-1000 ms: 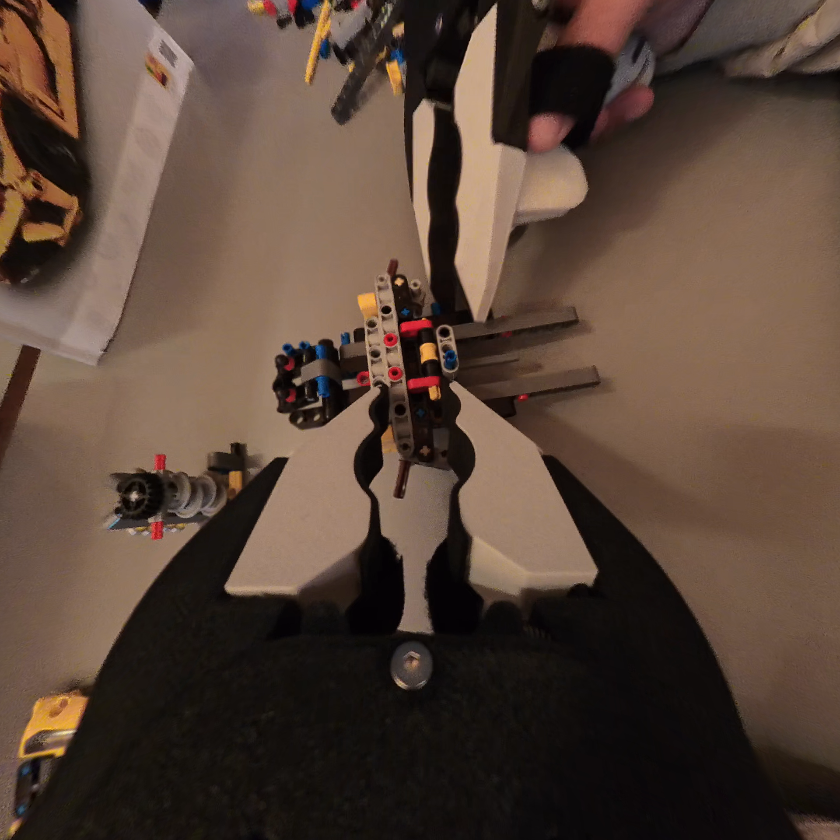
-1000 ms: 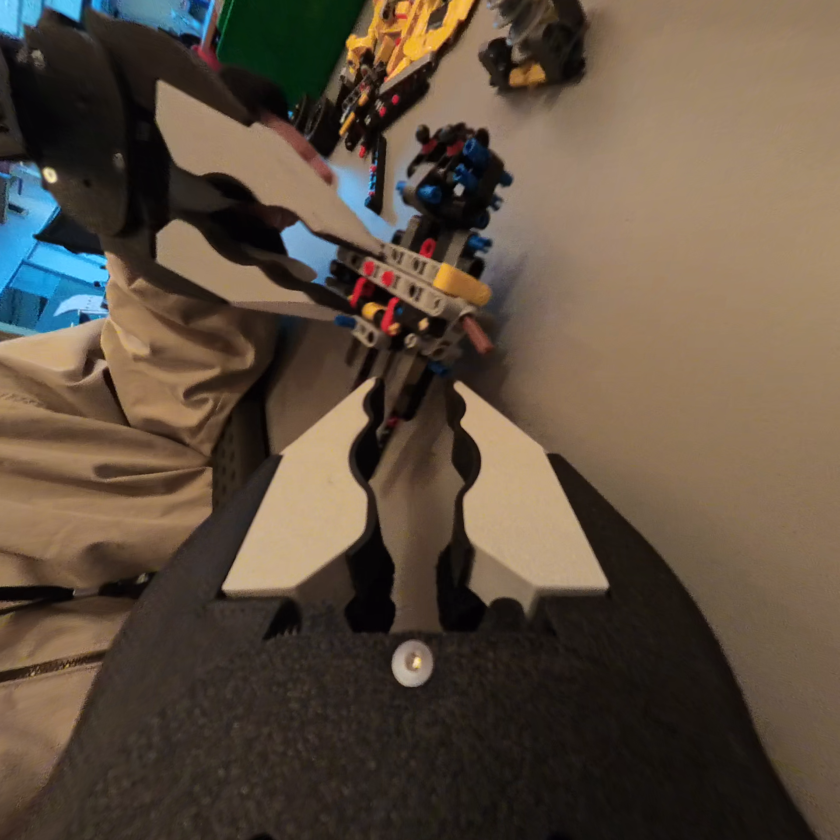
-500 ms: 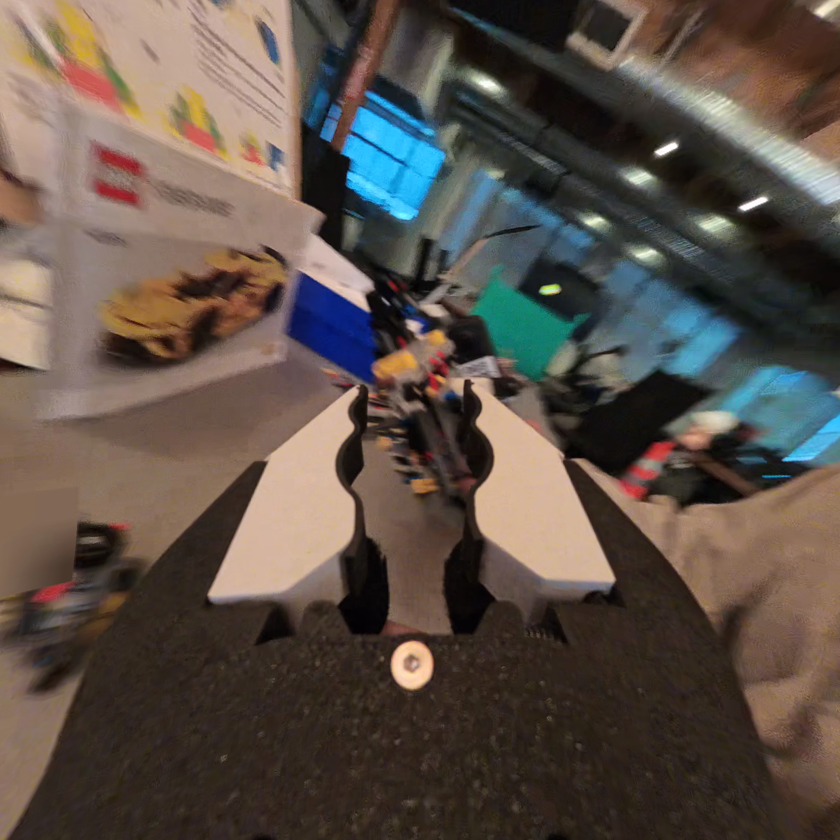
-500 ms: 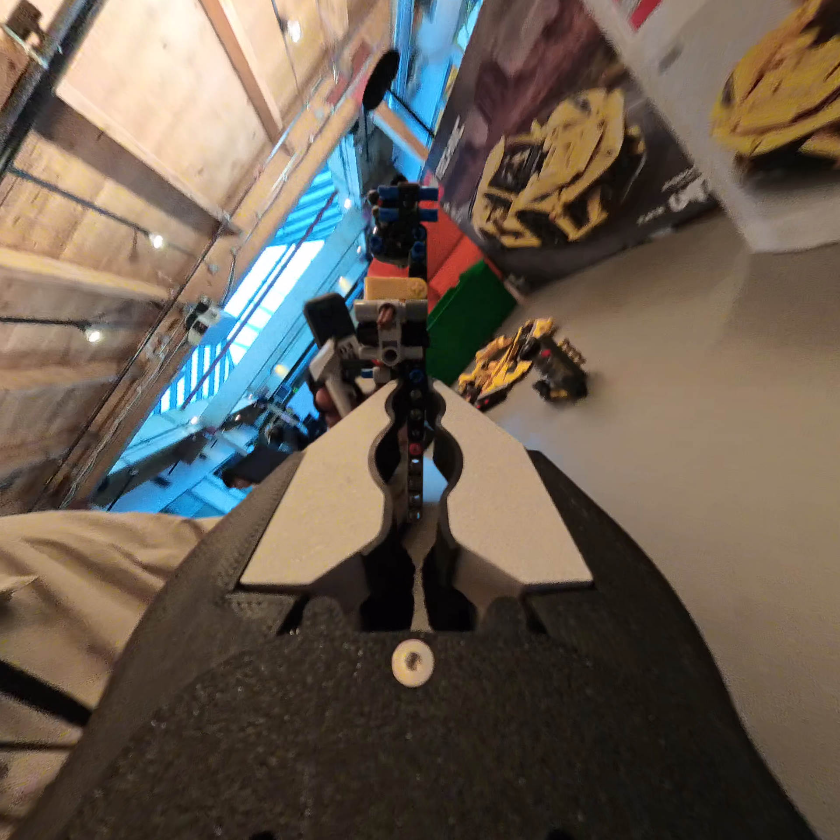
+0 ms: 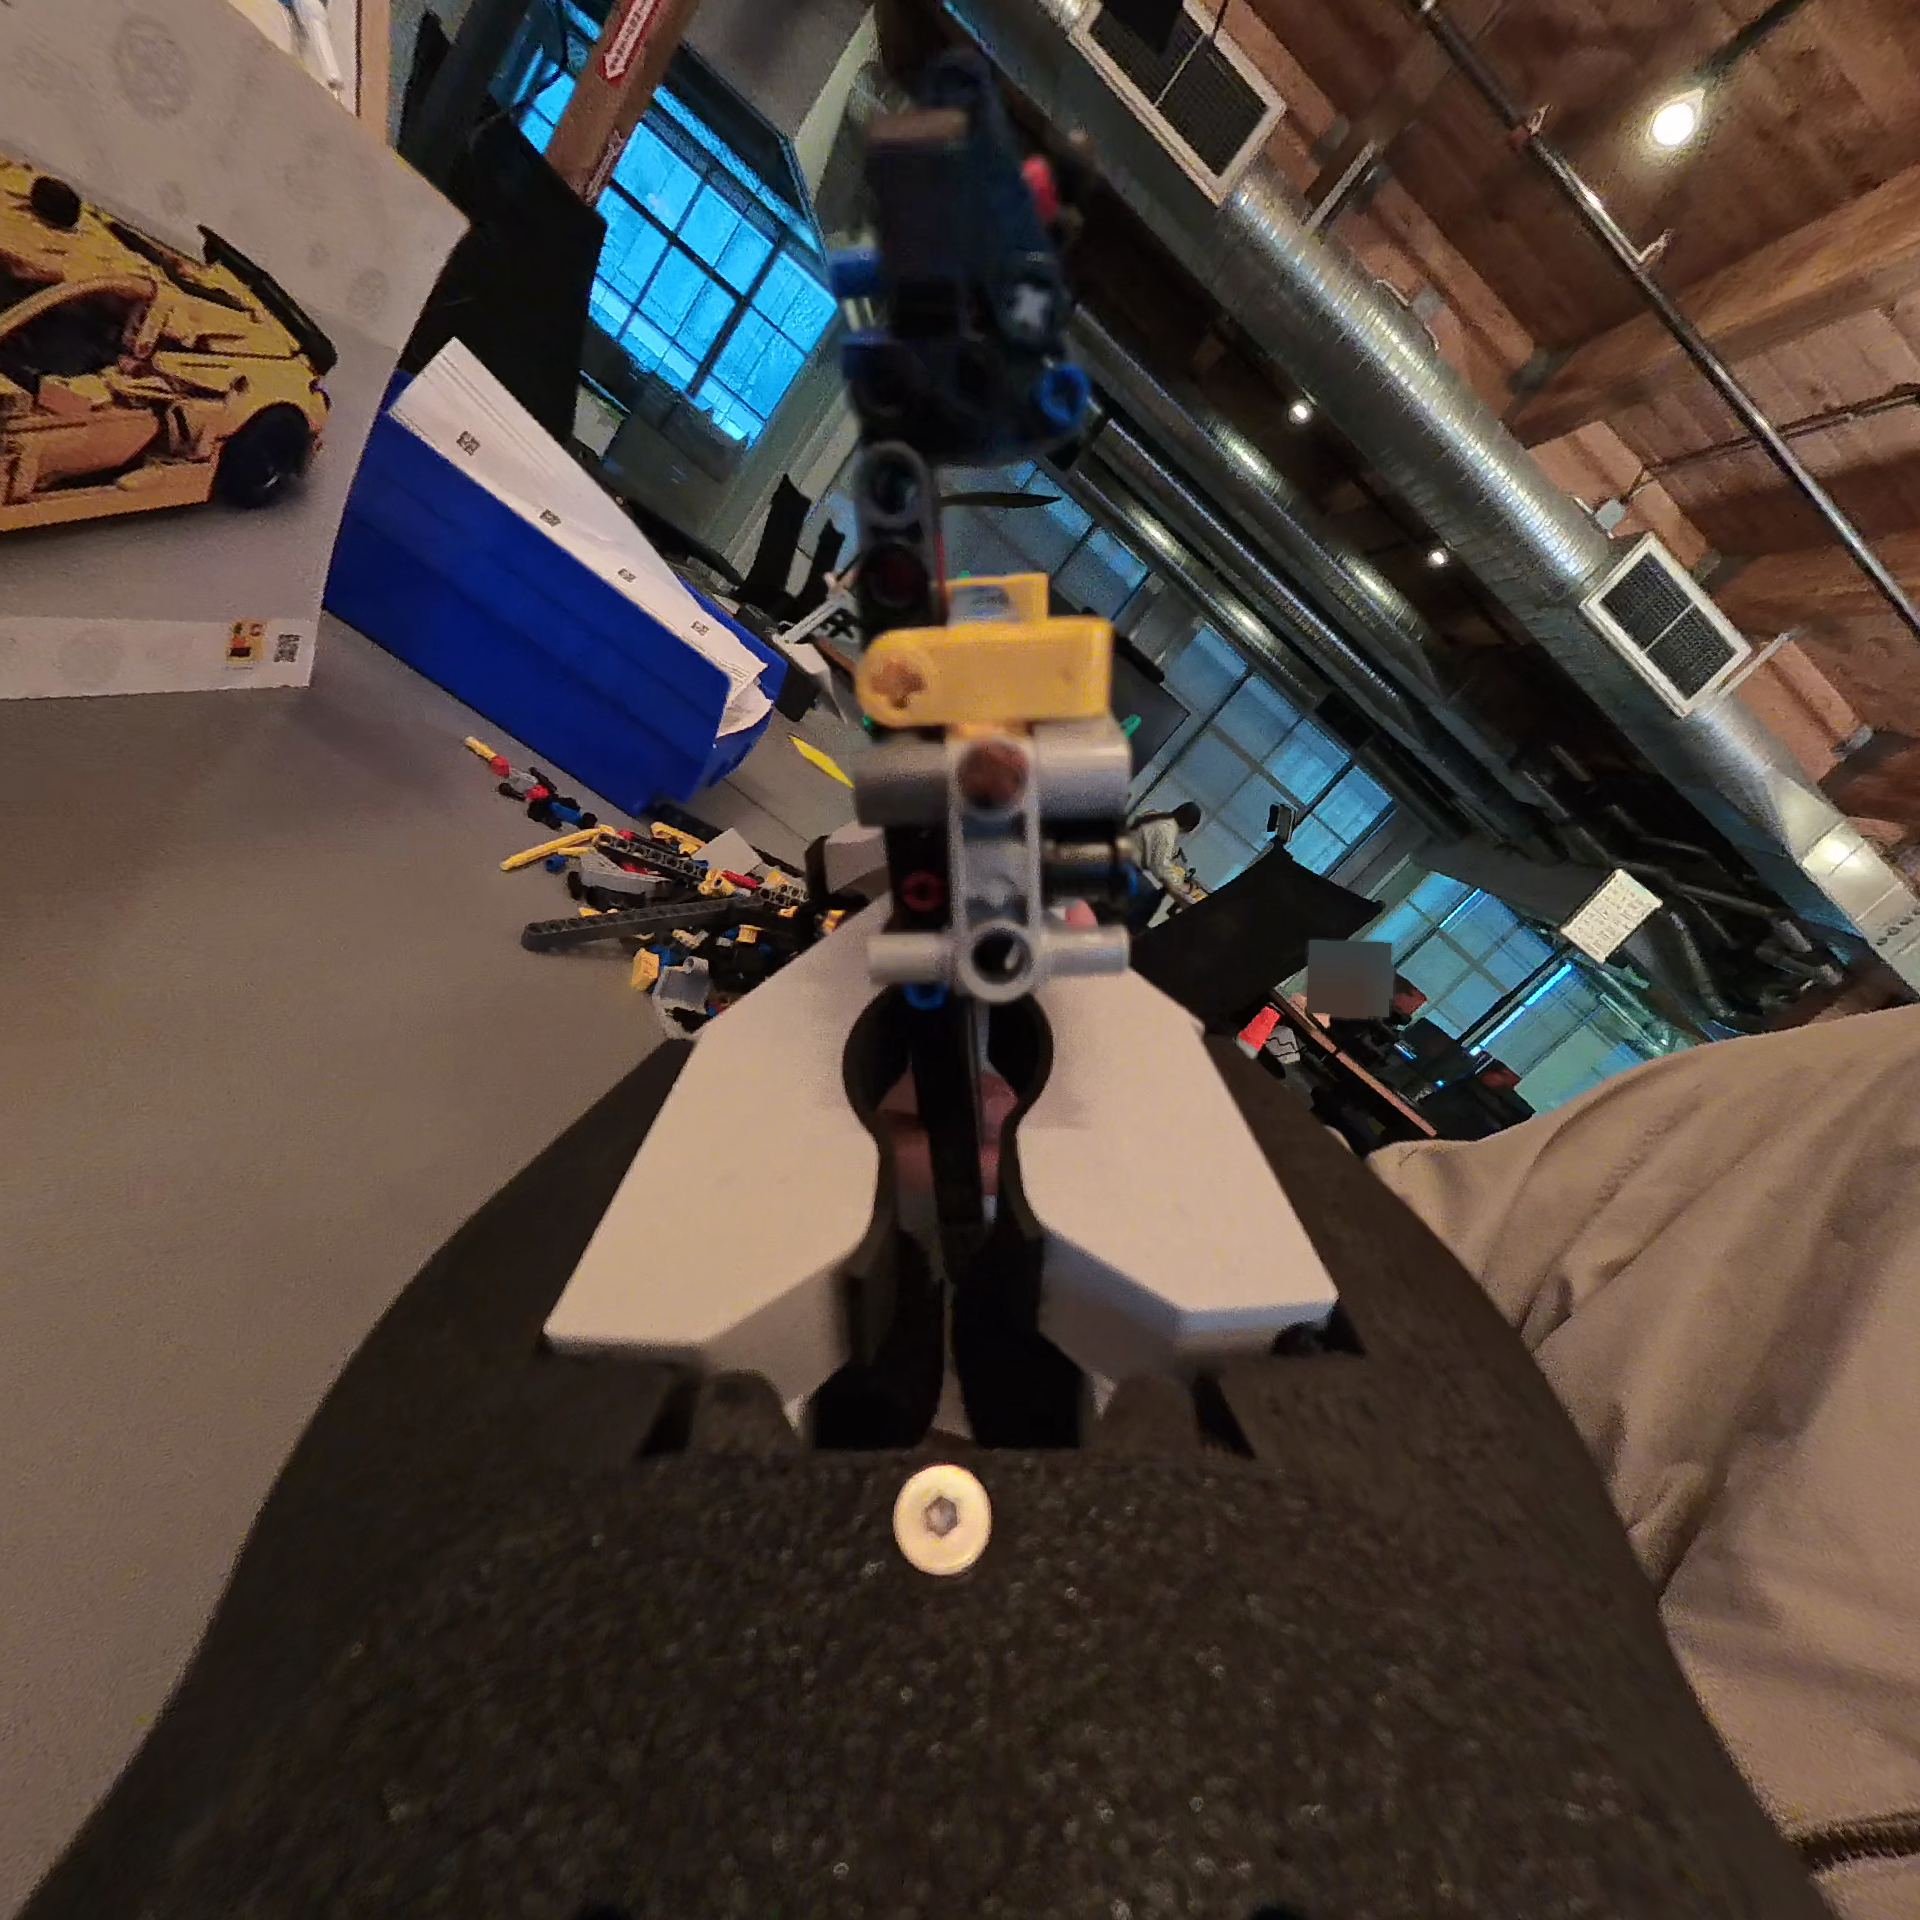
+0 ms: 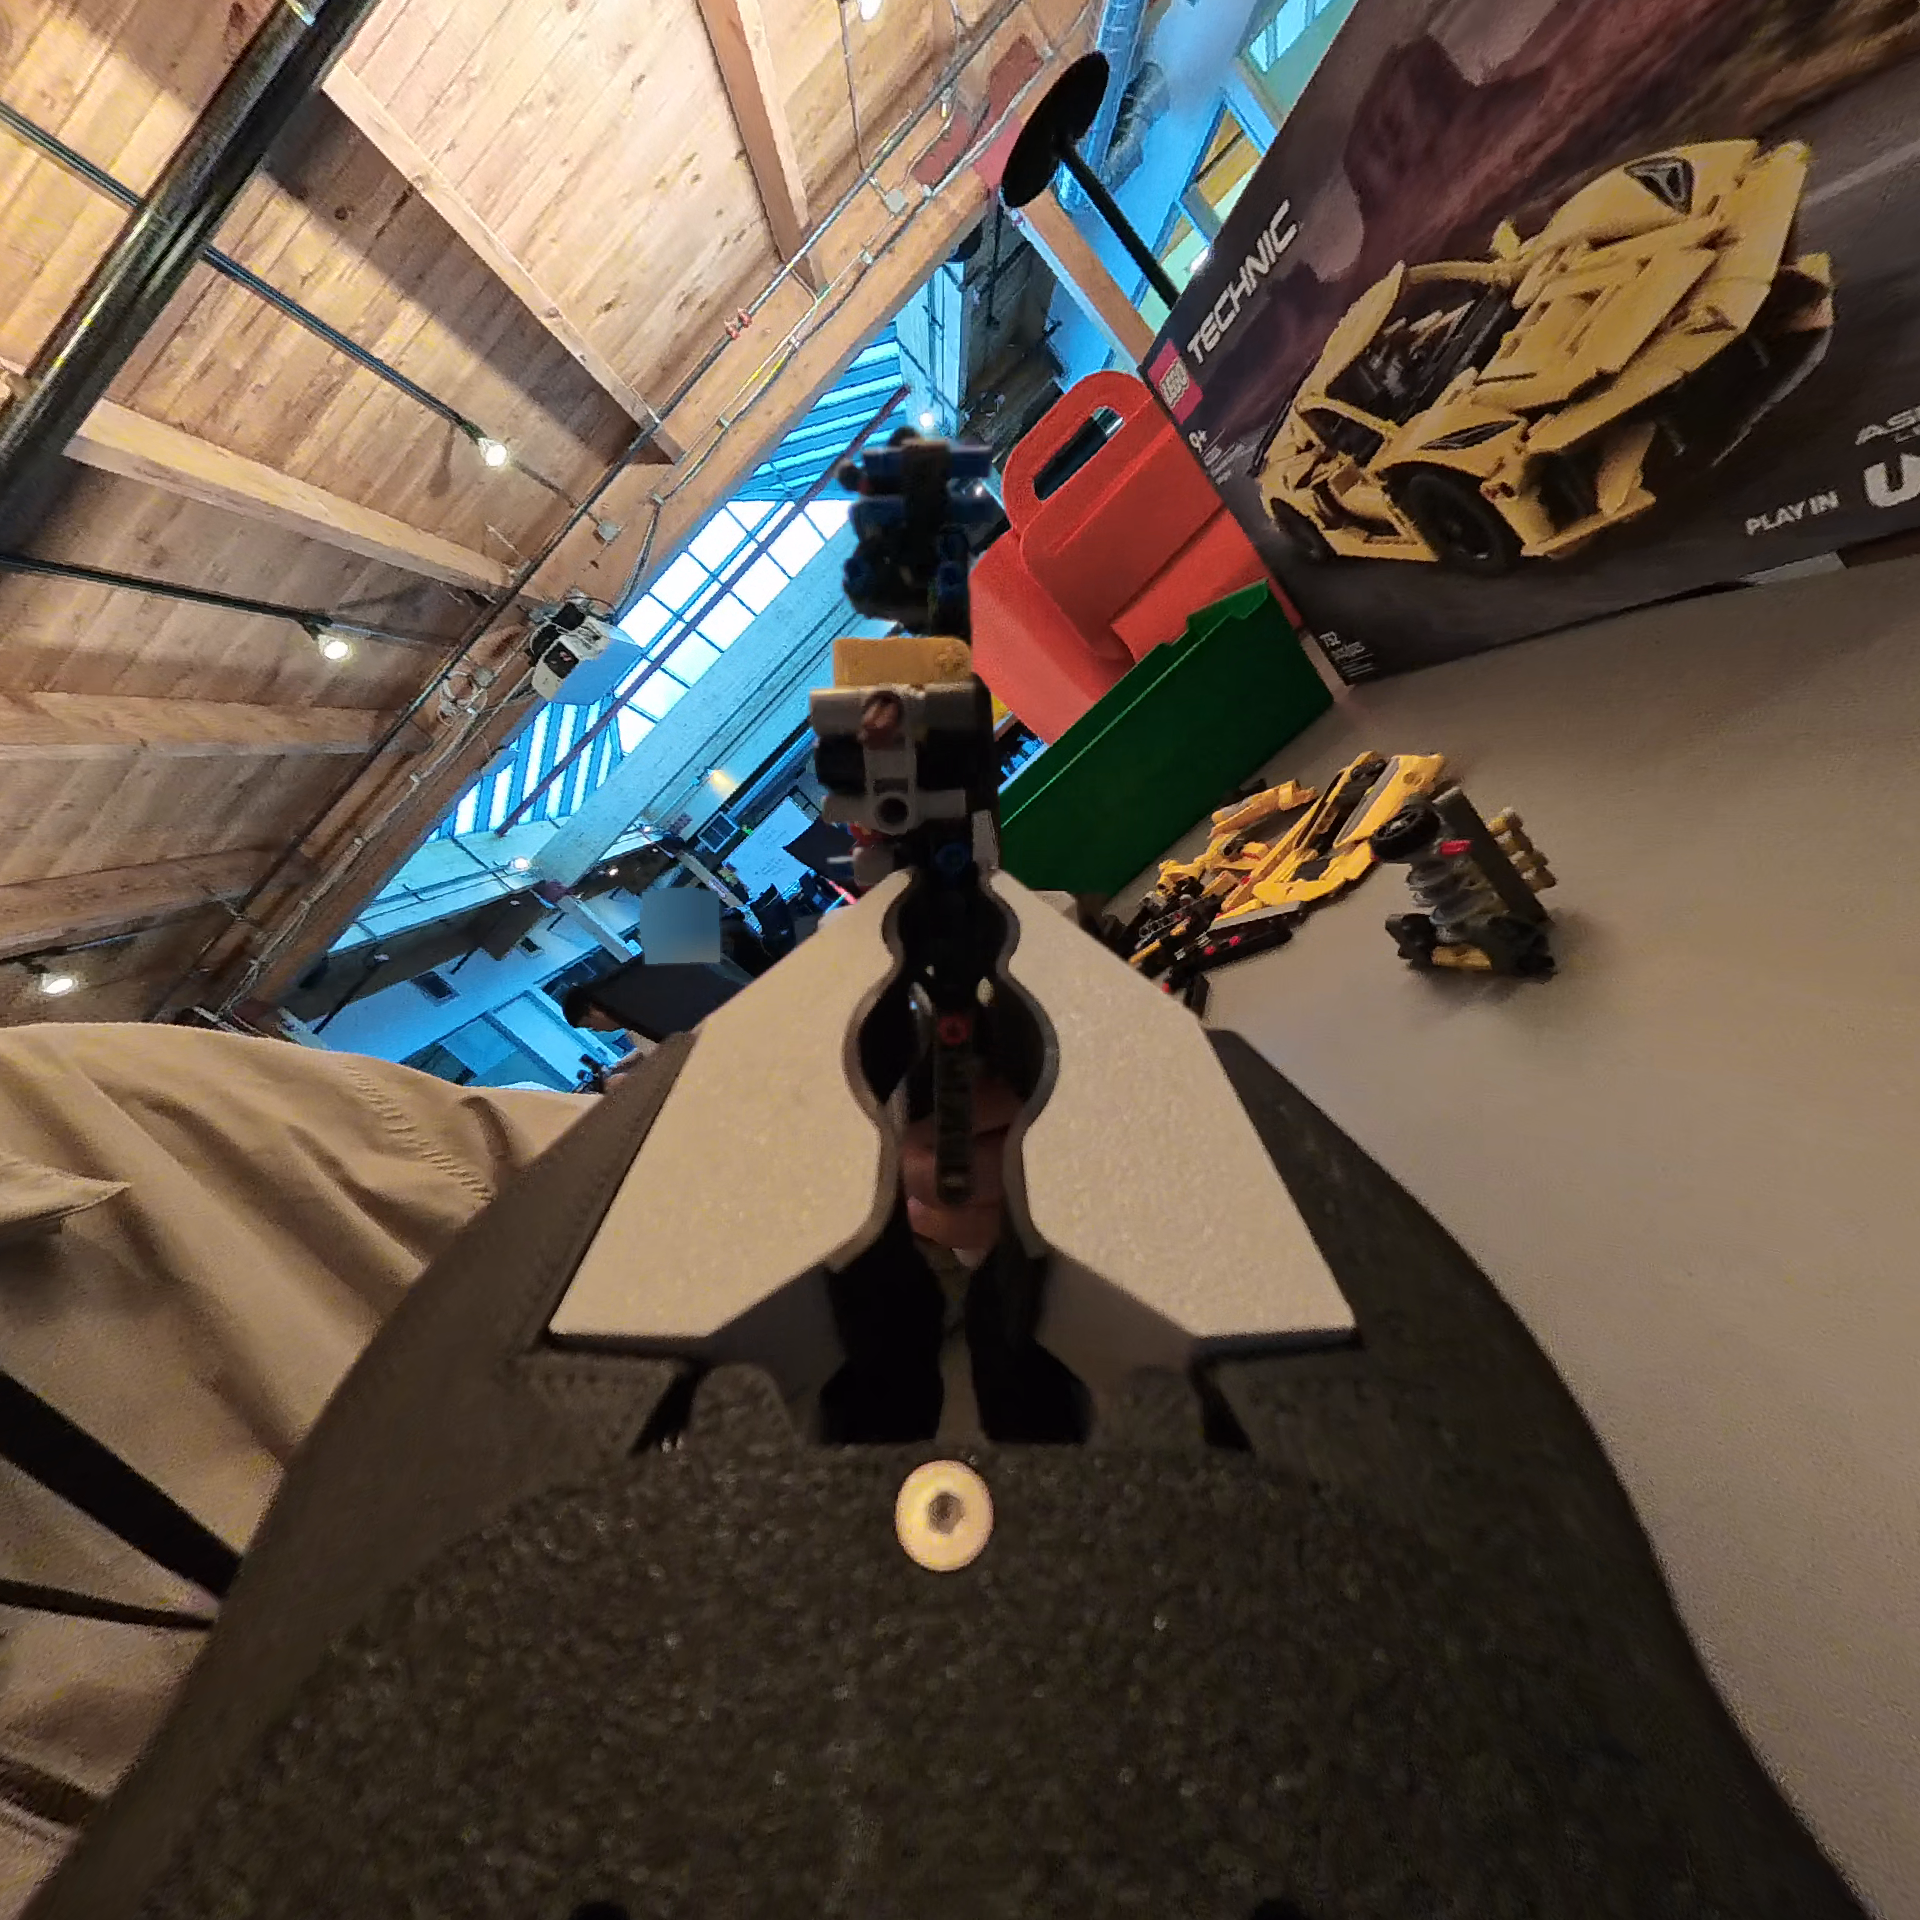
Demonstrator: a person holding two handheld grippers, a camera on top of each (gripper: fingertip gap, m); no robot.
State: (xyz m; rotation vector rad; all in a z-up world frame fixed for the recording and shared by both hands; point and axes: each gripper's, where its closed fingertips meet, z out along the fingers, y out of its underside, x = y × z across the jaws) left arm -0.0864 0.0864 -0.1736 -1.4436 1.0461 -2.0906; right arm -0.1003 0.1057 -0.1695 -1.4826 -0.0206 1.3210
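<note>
Brick assembly raised off the grey worktop: a second ago it lay flat there with both tools closing in, and now it stands upright at frame centre in both wrist views, against ceiling and windows. The left hand-held gripper is narrowed onto its black lower beam; the right hand-held gripper pinches the same beam, so one assembly is carried by two tools.

Counted on the worktop, left view: one blue box, one white carton printed with a yellow car, and one loose pile of pieces. Right view: one dark carton, one red container, one green box, one part-built yellow car, one small spring unit at right.
</note>
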